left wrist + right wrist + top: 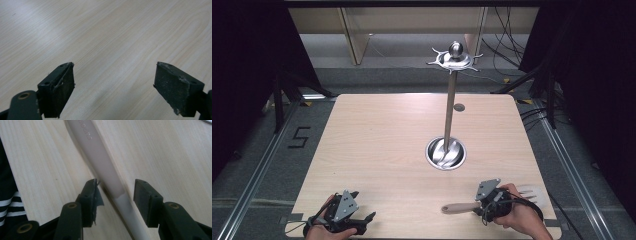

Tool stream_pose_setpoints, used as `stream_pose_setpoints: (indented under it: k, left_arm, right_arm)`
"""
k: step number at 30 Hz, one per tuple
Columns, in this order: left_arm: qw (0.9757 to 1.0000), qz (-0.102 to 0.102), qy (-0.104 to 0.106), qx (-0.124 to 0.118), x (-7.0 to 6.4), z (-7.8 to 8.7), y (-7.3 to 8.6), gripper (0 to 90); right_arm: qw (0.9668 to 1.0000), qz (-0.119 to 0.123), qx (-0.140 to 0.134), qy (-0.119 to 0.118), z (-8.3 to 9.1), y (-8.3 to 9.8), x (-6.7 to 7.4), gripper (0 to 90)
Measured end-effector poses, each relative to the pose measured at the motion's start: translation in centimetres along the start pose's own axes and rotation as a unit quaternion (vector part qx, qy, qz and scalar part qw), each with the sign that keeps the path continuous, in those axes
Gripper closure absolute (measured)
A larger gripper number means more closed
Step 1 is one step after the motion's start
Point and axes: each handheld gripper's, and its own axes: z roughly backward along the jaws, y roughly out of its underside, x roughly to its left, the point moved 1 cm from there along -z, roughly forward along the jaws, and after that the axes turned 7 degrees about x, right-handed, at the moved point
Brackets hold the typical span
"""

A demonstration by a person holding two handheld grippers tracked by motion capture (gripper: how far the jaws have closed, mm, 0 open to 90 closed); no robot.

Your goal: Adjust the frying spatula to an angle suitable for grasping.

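Right tongs (115,191): jaws parted to a middling gap, straddling the handle of a spatula; neither pad appears to press it yet. Seen in the high view at the near right edge of the table (377,135), held in a hand (519,217).
Left tongs (113,85): jaws wide, nothing between them, bare wood below. Near left corner in the high view, hand resting low.
Spatula (105,170): pale, lying flat; handle runs between the right jaws, with a colour change close to the grip line. Slotted head lies past the hand, toward the table's right edge.
Stand (451,107): steel pole in a round dish, hooked crown on top, middle of the table, well apart from both hands.
Step, as judged: closing on the handle for a lift.
Advice: centre the handle between the pads before squeezing; it sits nearer the left pad. Grip squarely across, so it cannot swivel.
Risk: smooth handle may slip or tilt head-down.
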Motion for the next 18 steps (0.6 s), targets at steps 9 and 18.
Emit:
stream_pose_setpoints:
  k: [9, 18]
  left_arm:
    - [1.0000, -0.005, -0.002, 0.002, 0.1, 0.0, 0.0, 15.9]
    - [1.0000, 0.001, 0.000, 0.001, 0.0, 0.0, 0.0, 15.9]
  right_arm:
    - [0.9994, 0.001, 0.033, -0.014, -0.3, -0.6, -0.3, 59.4]
    - [0.9975, 0.027, 0.063, -0.016, -0.4, -1.4, -0.7, 66.4]
